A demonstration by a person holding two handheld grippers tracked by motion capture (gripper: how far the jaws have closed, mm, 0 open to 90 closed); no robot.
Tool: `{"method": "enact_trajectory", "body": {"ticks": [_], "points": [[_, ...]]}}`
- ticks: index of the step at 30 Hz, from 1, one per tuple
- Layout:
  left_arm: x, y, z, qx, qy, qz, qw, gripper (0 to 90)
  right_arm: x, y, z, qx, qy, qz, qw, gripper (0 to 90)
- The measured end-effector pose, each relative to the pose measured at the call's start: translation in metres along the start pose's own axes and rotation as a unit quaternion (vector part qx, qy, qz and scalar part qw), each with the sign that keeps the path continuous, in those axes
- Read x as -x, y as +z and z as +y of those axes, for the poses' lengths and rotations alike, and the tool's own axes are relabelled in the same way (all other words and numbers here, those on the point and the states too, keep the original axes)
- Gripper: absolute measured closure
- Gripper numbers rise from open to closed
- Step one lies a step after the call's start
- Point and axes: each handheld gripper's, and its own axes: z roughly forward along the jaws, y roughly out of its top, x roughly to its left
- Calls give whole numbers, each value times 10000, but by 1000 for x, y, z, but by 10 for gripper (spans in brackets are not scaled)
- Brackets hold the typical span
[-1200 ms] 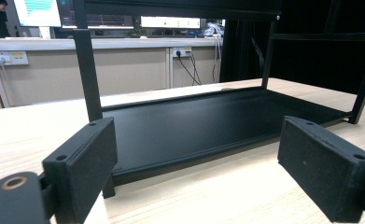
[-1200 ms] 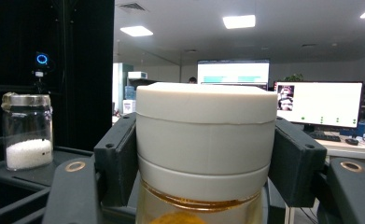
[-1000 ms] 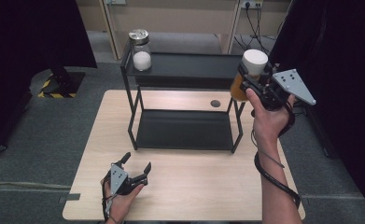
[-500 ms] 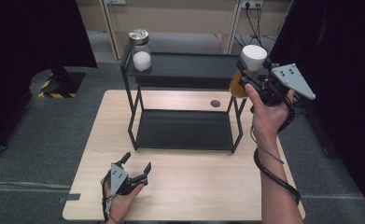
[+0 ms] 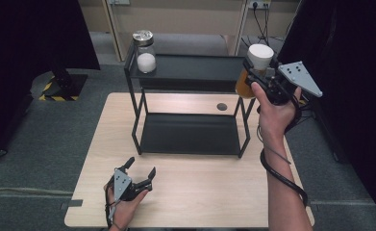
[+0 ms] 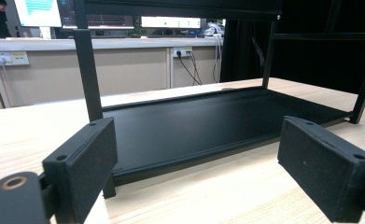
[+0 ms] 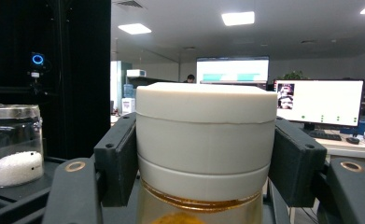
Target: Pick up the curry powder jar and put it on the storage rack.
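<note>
My right gripper (image 5: 258, 67) is shut on a jar with a white lid and amber contents (image 5: 254, 71), held at the right end of the black rack's top shelf (image 5: 195, 72). In the right gripper view both pads clamp the white-lidded jar (image 7: 206, 140) just under its lid. A glass jar with a metal lid and white grains (image 5: 144, 52) stands upright at the left end of that shelf, and the same glass jar (image 7: 13, 144) shows far left in the right gripper view. My left gripper (image 5: 140, 172) rests on the table's near left, open, jaws facing the rack's lower shelf (image 6: 208, 121).
The two-tier black metal rack (image 5: 190, 132) stands on the far half of a light wooden table (image 5: 209, 192). A dark round grommet (image 5: 221, 107) sits in the tabletop behind the rack. Grey carpet surrounds the table; a black curtain hangs on the right.
My right gripper has carried the white-lidded jar slightly up and leftward, closer over the top shelf's right end. The left gripper has stayed put.
</note>
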Motion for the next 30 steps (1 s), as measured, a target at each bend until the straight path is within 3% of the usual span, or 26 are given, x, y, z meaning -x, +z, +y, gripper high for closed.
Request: {"method": "enact_trajectory", "body": {"ticks": [30], "points": [[0,0,-1,24,-21,5,10000,113,0,22,11,-39,43,-33,10000,341]]}}
